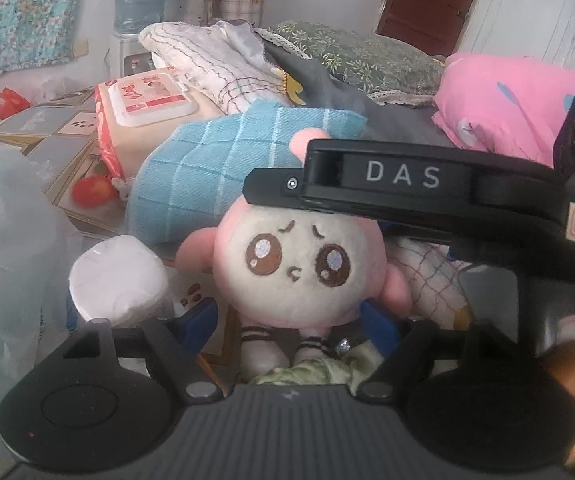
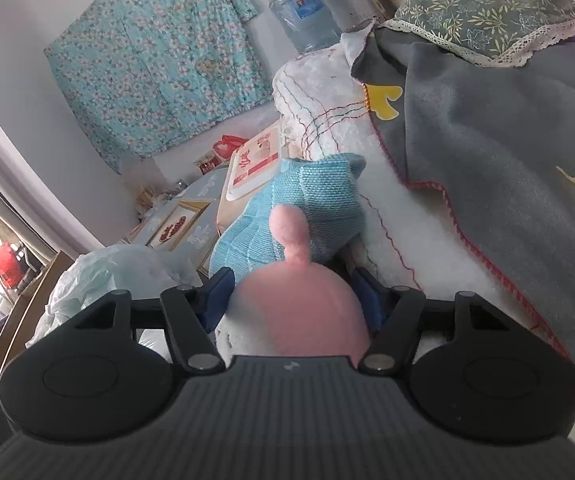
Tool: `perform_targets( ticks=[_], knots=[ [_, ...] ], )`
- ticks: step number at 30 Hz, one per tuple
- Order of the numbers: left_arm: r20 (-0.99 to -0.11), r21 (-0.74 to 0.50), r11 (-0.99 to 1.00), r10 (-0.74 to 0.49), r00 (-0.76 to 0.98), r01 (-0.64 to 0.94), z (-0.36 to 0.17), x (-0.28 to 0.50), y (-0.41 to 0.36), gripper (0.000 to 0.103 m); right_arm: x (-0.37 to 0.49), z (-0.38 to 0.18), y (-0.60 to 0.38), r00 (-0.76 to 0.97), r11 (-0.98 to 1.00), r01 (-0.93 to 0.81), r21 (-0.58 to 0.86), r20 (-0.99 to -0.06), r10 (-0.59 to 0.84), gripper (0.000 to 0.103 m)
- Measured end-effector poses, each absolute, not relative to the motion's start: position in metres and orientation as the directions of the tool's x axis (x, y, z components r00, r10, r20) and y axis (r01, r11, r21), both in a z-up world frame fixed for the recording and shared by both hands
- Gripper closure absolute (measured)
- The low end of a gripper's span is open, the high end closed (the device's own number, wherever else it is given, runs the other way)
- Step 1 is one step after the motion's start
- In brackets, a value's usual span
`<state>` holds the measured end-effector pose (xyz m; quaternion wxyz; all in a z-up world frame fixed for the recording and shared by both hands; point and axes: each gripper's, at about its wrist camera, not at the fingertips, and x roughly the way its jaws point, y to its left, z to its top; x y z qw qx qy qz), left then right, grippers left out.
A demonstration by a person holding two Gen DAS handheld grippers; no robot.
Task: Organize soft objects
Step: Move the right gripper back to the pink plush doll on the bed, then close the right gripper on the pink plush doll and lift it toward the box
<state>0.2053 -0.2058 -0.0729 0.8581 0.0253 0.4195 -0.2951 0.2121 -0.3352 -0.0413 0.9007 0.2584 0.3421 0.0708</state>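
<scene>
Left hand-held gripper (image 1: 291, 320) stands apart around the round pink-and-cream plush doll (image 1: 299, 264), at twelve o'clock from it. Right hand-held gripper (image 2: 291, 300) pinches the doll's head; sorting looks barely begun, soft cloths heaped beyond.

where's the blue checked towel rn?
The blue checked towel lies just behind the pink plush doll in the left wrist view, right of the wet-wipes pack. In the right wrist view it sits beyond the doll's pink head.
</scene>
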Motion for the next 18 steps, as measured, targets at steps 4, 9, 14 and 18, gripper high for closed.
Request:
perform_targets(
  ticks=[4, 9, 14, 18],
  knots=[
    [-0.711, -0.223, 0.816, -0.51, 0.484, 0.533, -0.066, 0.201, -0.206, 0.026, 0.205, -0.036, -0.338, 0.773, 0.837, 0.041, 0.545, -0.549, 0.319, 0.042],
    [-0.66, -0.211, 0.804, -0.537, 0.526, 0.556, -0.05, 0.188, -0.205, 0.026, 0.192, -0.016, -0.338, 0.805, 0.84, 0.017, 0.543, -0.506, 0.31, 0.042],
    [-0.599, -0.185, 0.794, -0.558, 0.574, 0.579, -0.027, 0.167, -0.2, 0.026, 0.171, 0.012, -0.335, 0.841, 0.839, -0.022, 0.544, -0.444, 0.31, 0.043],
    [-0.537, -0.159, 0.787, -0.576, 0.616, 0.596, -0.006, 0.143, -0.191, 0.026, 0.148, 0.041, -0.327, 0.866, 0.845, -0.064, 0.531, -0.391, 0.311, 0.043]
  ],
)
